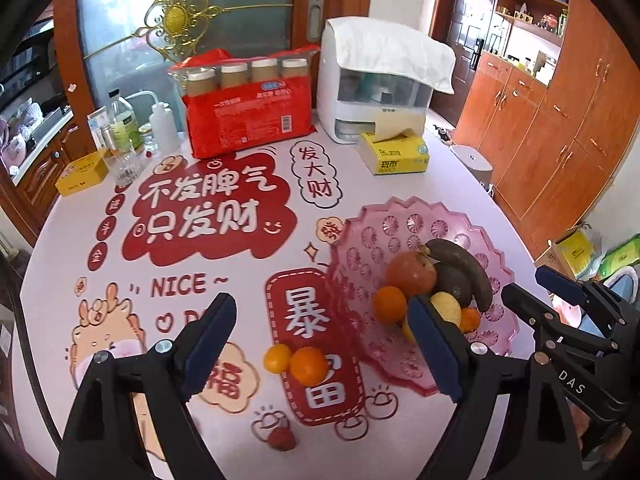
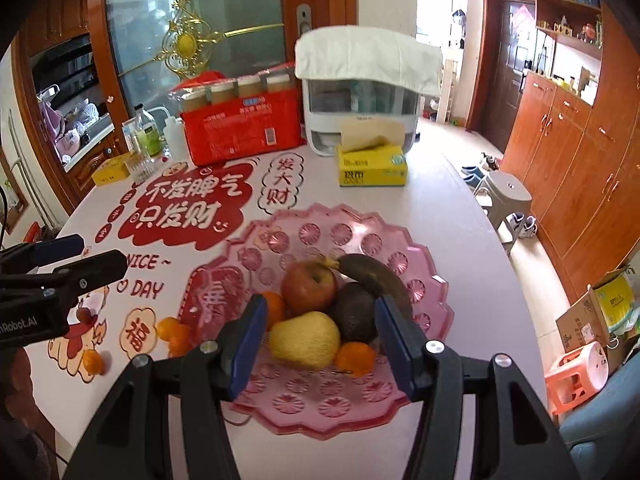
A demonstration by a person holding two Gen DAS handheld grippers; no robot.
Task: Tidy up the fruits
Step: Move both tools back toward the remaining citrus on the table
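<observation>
A pink plastic fruit bowl (image 2: 372, 244) (image 1: 372, 232) holds a red apple (image 2: 309, 285), a dark banana (image 2: 372, 272), a dark avocado (image 2: 354, 312), a yellow pear (image 2: 305, 338) and small oranges (image 2: 355, 356). My right gripper (image 2: 318, 344) is open and empty, just above the pear. My left gripper (image 1: 320, 340) is open and empty above two oranges (image 1: 308, 365) lying on the table left of the bowl. A small red fruit (image 1: 282, 438) lies nearer the front edge. In the left wrist view the right gripper (image 1: 560, 292) shows at the right.
At the back of the table (image 1: 256, 184) stand a red package with jars (image 1: 248, 108), a white covered appliance (image 1: 376, 80), a yellow tissue box (image 1: 396, 154), bottles (image 1: 124, 128) and a small yellow box (image 1: 82, 172). Stools and boxes stand on the floor to the right.
</observation>
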